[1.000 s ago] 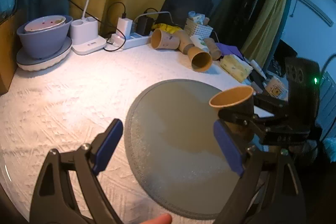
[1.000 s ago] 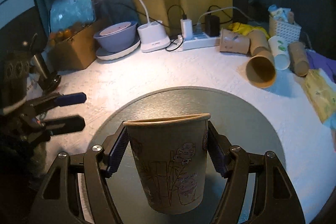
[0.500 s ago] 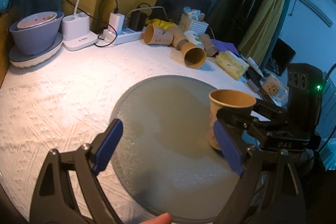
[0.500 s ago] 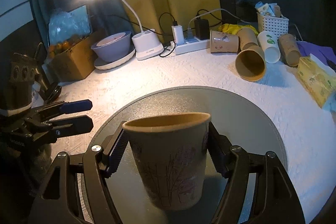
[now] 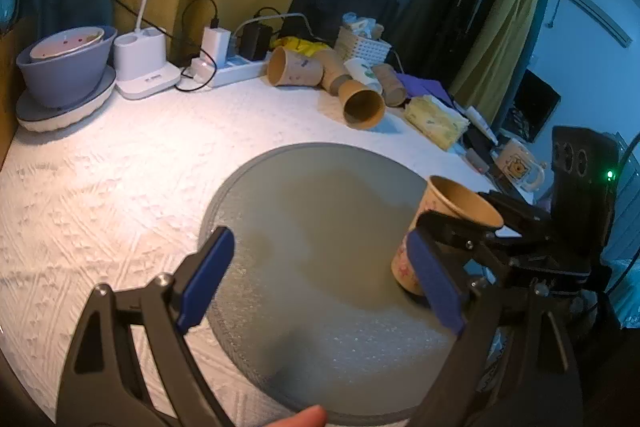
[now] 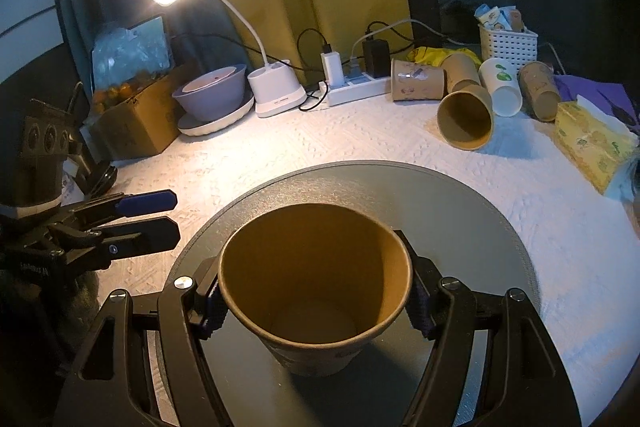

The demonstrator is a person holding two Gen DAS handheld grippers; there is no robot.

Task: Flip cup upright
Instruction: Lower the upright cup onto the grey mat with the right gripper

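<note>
A brown paper cup (image 6: pixel 316 291) stands mouth up on the round grey mat (image 6: pixel 460 203), leaning slightly. My right gripper (image 6: pixel 316 307) is shut on the cup just under its rim. In the left wrist view the cup (image 5: pixel 440 227) sits at the mat's (image 5: pixel 312 227) right edge with the right gripper's black fingers (image 5: pixel 460 227) around it. My left gripper (image 5: pixel 320 279) is open and empty, over the near side of the mat, left of the cup. It also shows in the right wrist view (image 6: pixel 144 219).
Several paper cups (image 6: pixel 464 115) lie on their sides at the back right, next to a tissue pack (image 6: pixel 592 143) and a white basket (image 6: pixel 508 43). A power strip (image 6: pixel 356 83), lamp base (image 6: pixel 276 91), stacked bowls (image 6: pixel 212 99) and a cardboard box (image 6: pixel 136 123) line the back.
The right gripper has lowered the cup onto the mat and tipped over it, so I now look into its mouth. The left gripper has stayed open and shifted slightly.
</note>
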